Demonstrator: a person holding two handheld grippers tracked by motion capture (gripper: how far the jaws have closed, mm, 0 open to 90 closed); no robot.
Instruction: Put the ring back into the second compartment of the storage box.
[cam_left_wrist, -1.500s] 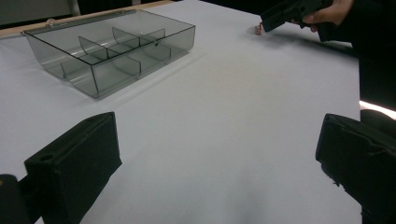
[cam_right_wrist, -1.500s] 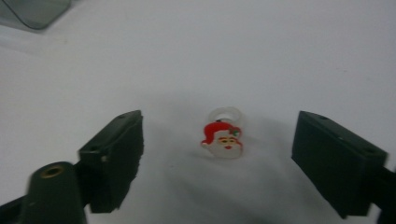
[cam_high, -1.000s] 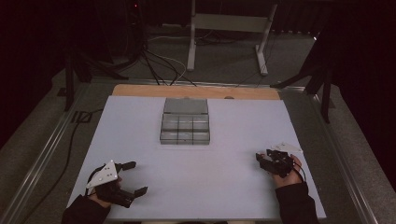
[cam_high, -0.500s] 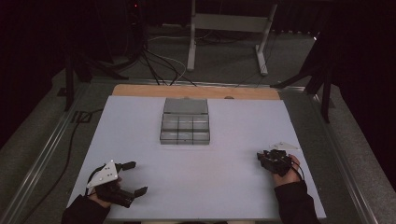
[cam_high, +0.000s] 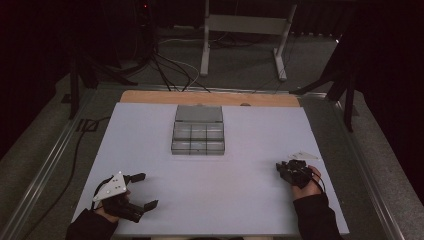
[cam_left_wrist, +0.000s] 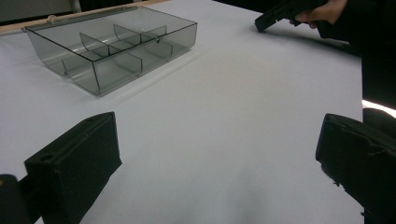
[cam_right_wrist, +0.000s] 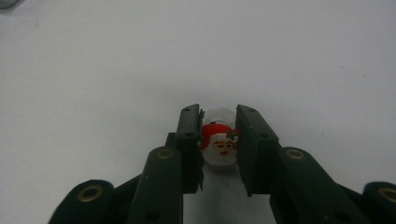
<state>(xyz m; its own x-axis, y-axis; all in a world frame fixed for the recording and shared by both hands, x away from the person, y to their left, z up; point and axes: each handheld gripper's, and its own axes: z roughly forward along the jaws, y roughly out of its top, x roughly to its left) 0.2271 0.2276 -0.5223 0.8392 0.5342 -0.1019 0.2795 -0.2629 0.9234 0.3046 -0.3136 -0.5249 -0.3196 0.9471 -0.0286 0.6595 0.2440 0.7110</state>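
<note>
A small white bead (cam_right_wrist: 219, 144) printed with a red-hatted Santa face sits pinched between the 2 black jaws of the right gripper (cam_right_wrist: 219, 149), at the lower middle of the right gripper view; the jaws are nearly closed and press on both sides of the bead, which looks to be just above or resting on the white table (cam_right_wrist: 93, 70), though which of the 2 cannot be told. In the high view the right gripper (cam_high: 292, 172) lies at the lower right of the frame, held by the person's right hand (cam_high: 307, 182), with a thin pale flat piece (cam_high: 302, 156) on the table just beyond it. The left gripper (cam_high: 134, 192) rests at the lower left of that view, its jaws spread wide with nothing between them; the left gripper view looks out across bare table between those 2 jaws. A clear grey plastic box (cam_high: 198, 131) with small compartments stands in the upper middle of the high view, well apart from both grippers, its lid (cam_high: 199, 114) folded back behind it; its compartments (cam_left_wrist: 116, 51), at the upper left of the left gripper view, appear empty. Judging from this, the pick-up is done and the carry to the box and the drop into a compartment are left.
</note>
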